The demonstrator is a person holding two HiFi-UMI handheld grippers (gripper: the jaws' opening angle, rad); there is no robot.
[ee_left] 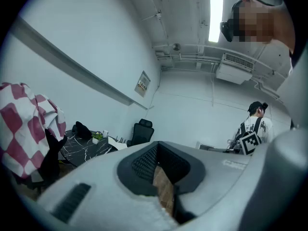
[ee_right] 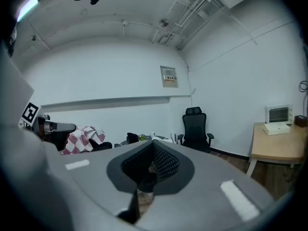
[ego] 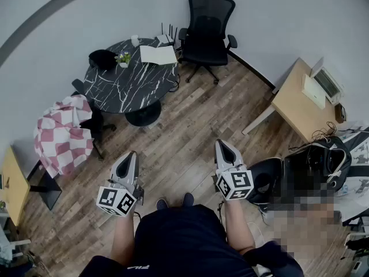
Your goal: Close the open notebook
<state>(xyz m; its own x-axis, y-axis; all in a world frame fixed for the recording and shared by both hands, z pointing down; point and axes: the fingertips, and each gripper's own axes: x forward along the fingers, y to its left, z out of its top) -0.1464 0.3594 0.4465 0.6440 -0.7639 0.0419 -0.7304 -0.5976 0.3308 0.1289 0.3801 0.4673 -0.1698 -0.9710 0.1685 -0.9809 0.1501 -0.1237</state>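
Wood floor [ego: 190, 120] fills the head view. Black marble round table [ego: 124, 88] sits at 10 o'clock, well apart from both grippers. Black office chair [ego: 207, 27] is at 12, just beside the table. Checked cloth [ego: 60, 134] is at 9. Open notebook [ego: 157, 55] lies flat at the table's 1 o'clock edge, nr the chair. L gripper [ego: 131, 154] at 8 & R gripper [ego: 222, 145] at 4: each w/ jaws pressed together, nothing pinched, over bare floor.
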